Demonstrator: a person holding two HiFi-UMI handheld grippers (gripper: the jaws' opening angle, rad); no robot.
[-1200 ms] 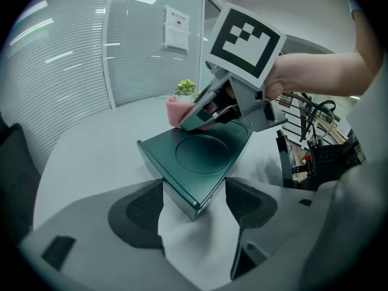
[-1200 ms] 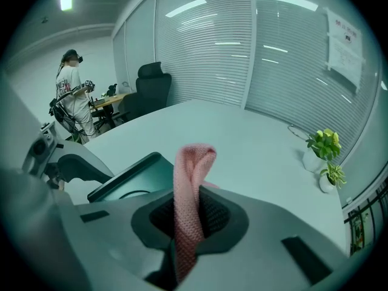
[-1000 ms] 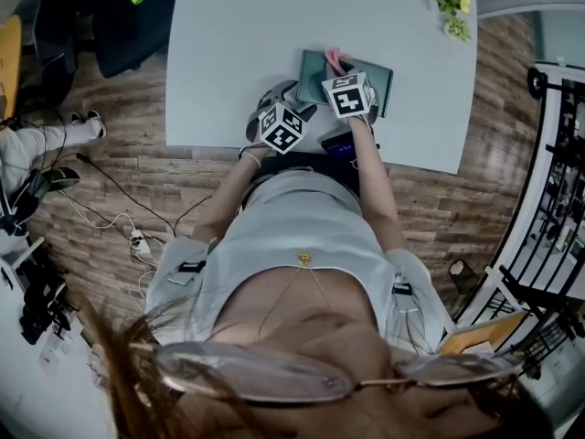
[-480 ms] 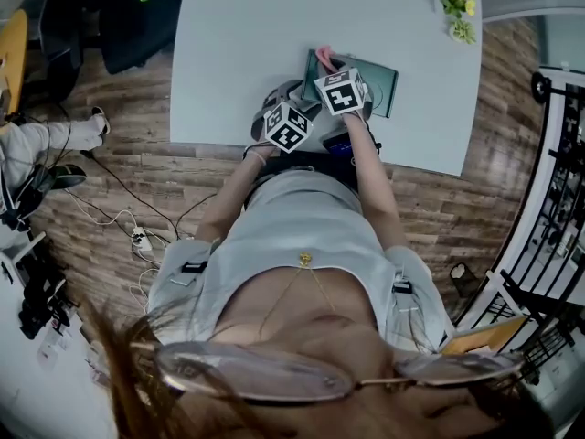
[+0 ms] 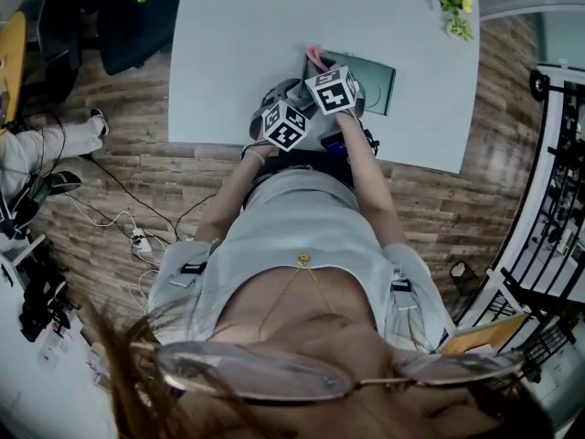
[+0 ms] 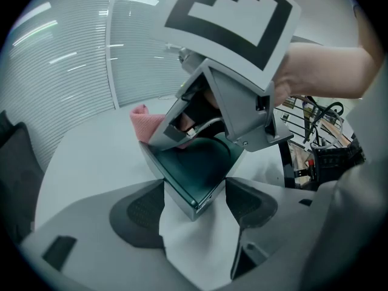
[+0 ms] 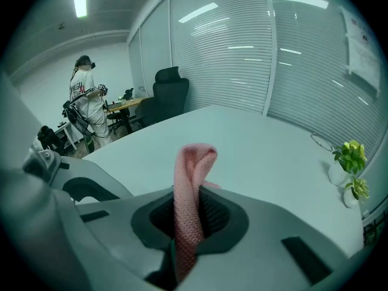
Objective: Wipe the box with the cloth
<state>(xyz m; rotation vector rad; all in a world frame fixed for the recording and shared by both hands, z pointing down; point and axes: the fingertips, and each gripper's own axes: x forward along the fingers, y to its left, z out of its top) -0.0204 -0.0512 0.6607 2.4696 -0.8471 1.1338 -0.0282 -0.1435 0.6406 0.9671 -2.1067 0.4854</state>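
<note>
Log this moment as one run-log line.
left claw: clamped on box corner | right claw: shut on pink cloth, above box | task: wiping box

Cloth [image 7: 191, 180]: lower end concealed between the closed jaws of the right gripper [image 7: 189, 223].
Box [image 5: 380, 79]: left part covered by that gripper in head view.
Distant person [image 7: 85, 96]: too small for detail.

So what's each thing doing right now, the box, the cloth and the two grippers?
Box: flat on the table, one corner clamped.
Cloth: folded, pinched, poking out past the jaws.
Left gripper: shut on the box's corner.
Right gripper: shut on the cloth.
</note>
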